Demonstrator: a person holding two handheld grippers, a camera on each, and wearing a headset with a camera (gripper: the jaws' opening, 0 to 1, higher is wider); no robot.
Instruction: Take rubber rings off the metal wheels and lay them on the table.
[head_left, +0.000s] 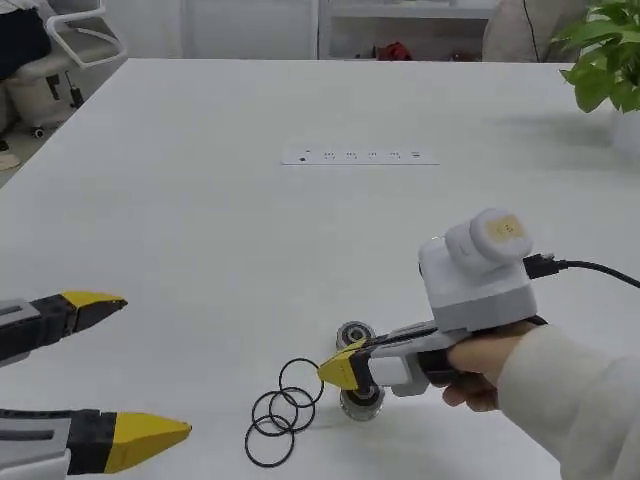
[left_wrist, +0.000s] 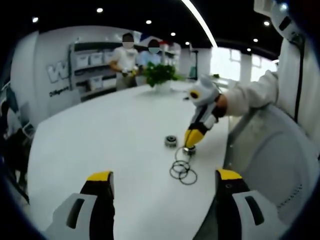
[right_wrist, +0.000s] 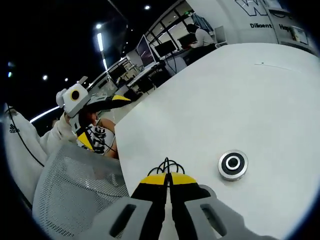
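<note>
On the white desk (head_left: 200, 200) in the head view, the right gripper (head_left: 335, 370) has its jaws pressed together. A near wheel (head_left: 362, 402) lies mostly under it, and a far wheel (head_left: 353, 333) sits bare at its 12 o'clock. Four loose rings (head_left: 275, 412) overlap at the tip's 8 o'clock, the nearest touching the tip. I cannot tell whether one is pinched. The left gripper (head_left: 157, 365) hangs at 9 o'clock, its jaws spread wide and holding nothing. A socket strip (head_left: 360, 156) lies flush in the desk at 12 o'clock, a plant (head_left: 605, 55) at 2, a chair (head_left: 70, 40) at 10. A cable (head_left: 590, 268) trails from the right gripper.

The right gripper view hides the near wheel behind its jaws, with black loops just past the tips. The left gripper view shows both wheels, the rings, and two people (left_wrist: 137, 57) behind the plant.
</note>
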